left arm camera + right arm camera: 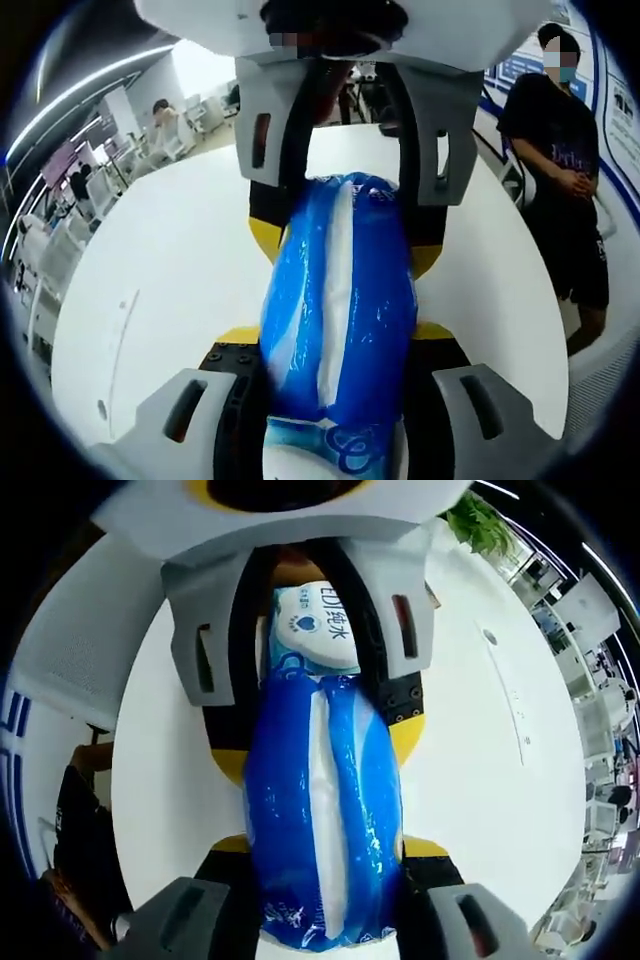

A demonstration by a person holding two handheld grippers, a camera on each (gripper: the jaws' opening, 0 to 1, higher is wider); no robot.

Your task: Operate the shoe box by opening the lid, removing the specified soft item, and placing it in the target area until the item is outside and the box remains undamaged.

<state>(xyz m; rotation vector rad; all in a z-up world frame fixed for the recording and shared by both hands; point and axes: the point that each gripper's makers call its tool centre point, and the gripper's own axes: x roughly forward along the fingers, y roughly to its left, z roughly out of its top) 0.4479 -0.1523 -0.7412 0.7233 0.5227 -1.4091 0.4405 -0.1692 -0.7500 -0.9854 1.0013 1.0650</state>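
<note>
Blue-and-white, glossy and crinkled, the soft tissue pack [340, 300] lies along the left gripper view, clamped between the left gripper's [335, 345] jaws, its far end pinched by the right gripper [345, 235] above the white desk [150, 290]. Right gripper view: same pack, both jaw pairs closed on it.

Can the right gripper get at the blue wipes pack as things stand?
Likely yes: the blue wipes pack already sits between the right gripper's jaws, nothing between them. The left gripper clamps the opposite end, above the white table.
</note>
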